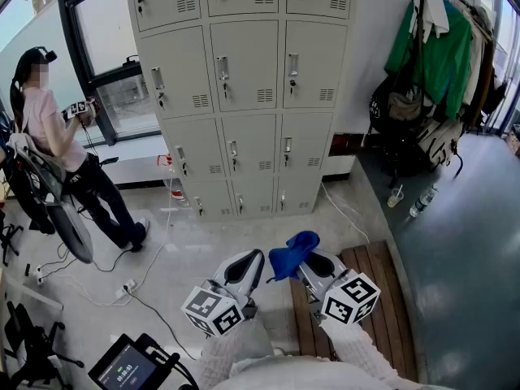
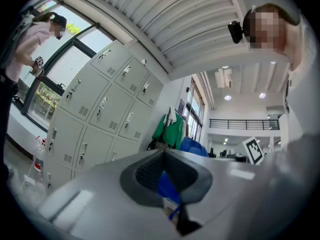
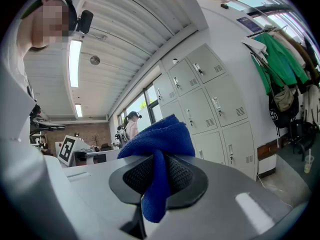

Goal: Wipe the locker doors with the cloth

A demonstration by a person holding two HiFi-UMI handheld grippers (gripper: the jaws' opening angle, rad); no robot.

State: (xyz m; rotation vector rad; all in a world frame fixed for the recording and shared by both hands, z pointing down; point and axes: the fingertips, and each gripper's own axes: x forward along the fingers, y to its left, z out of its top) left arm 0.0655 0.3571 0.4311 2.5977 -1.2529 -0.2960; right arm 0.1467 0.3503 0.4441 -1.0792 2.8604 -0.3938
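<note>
**Cloth** (image 3: 159, 139): blue microfibre with a nubby pile, crumpled into a rounded bunch. It is clamped in the right gripper (image 3: 157, 166), whose black, mesh-textured pads pinch a folded tail. The long axis runs along the jaw seam. The bunch stands past the tips and points toward the lockers (image 1: 244, 96), well apart from them; the tail trails back between the pads.

**Lockers:** pale grey metal, with rectangular doors, louvred vents and upright handles.

**Left gripper** (image 1: 248, 262): smooth grey shell, jaws pressed together, just beside the right gripper.
</note>
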